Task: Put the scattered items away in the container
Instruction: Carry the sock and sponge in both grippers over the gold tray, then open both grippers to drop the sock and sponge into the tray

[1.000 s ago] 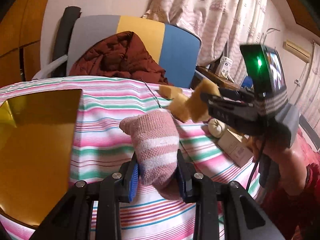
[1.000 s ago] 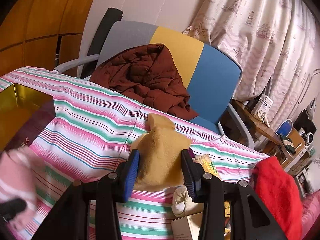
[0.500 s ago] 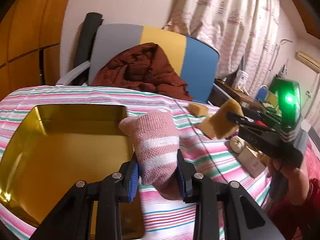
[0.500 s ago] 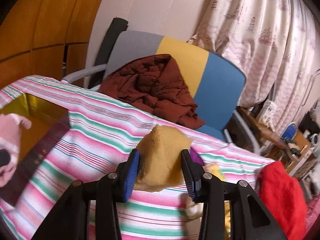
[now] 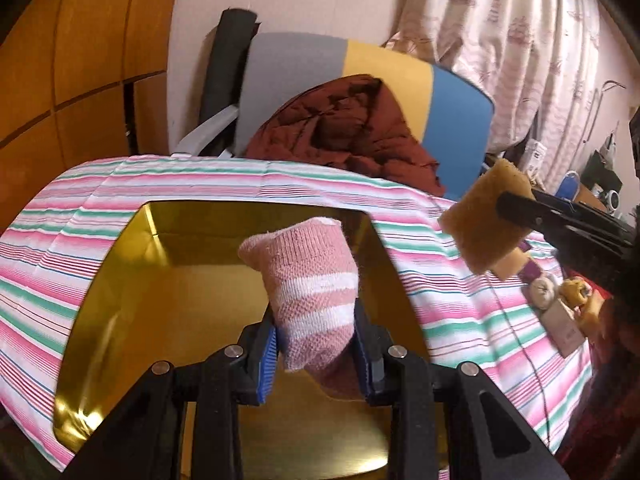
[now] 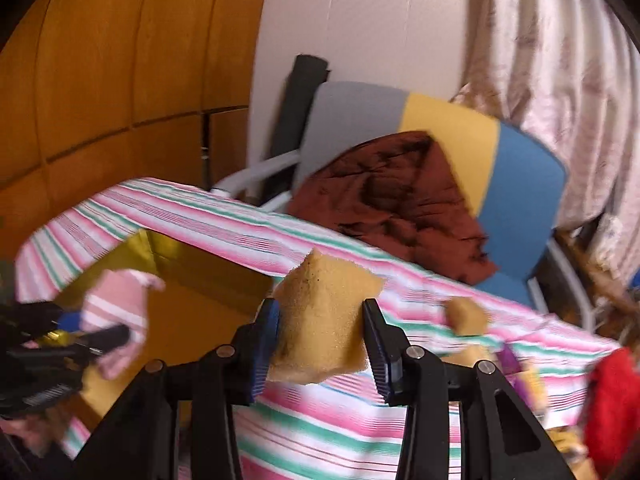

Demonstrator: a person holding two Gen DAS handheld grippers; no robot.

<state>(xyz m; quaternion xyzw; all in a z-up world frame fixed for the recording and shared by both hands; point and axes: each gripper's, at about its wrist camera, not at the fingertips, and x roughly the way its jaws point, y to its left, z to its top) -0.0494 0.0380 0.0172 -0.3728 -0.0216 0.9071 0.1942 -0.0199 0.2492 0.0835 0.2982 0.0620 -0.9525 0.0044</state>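
My left gripper [image 5: 316,340] is shut on a pink and white striped sock [image 5: 308,276] and holds it above the open gold tin [image 5: 160,300] set on the striped tablecloth. My right gripper [image 6: 322,340] is shut on a yellow sponge [image 6: 324,320] and holds it in the air just right of the tin [image 6: 208,276]. The sponge [image 5: 486,220] also shows at the right of the left wrist view. The sock [image 6: 116,316] and the left gripper show at the left of the right wrist view.
Several small items lie on the cloth at the right: a sponge piece [image 6: 466,314], a cream ball [image 5: 542,292], a small box [image 5: 564,324], a red cloth [image 6: 612,404]. A chair with a brown jacket [image 5: 344,132] stands behind the table.
Both grippers have moved left with their loads. The sock is now over the tin, and the sponge has come up close to the tin's right edge.
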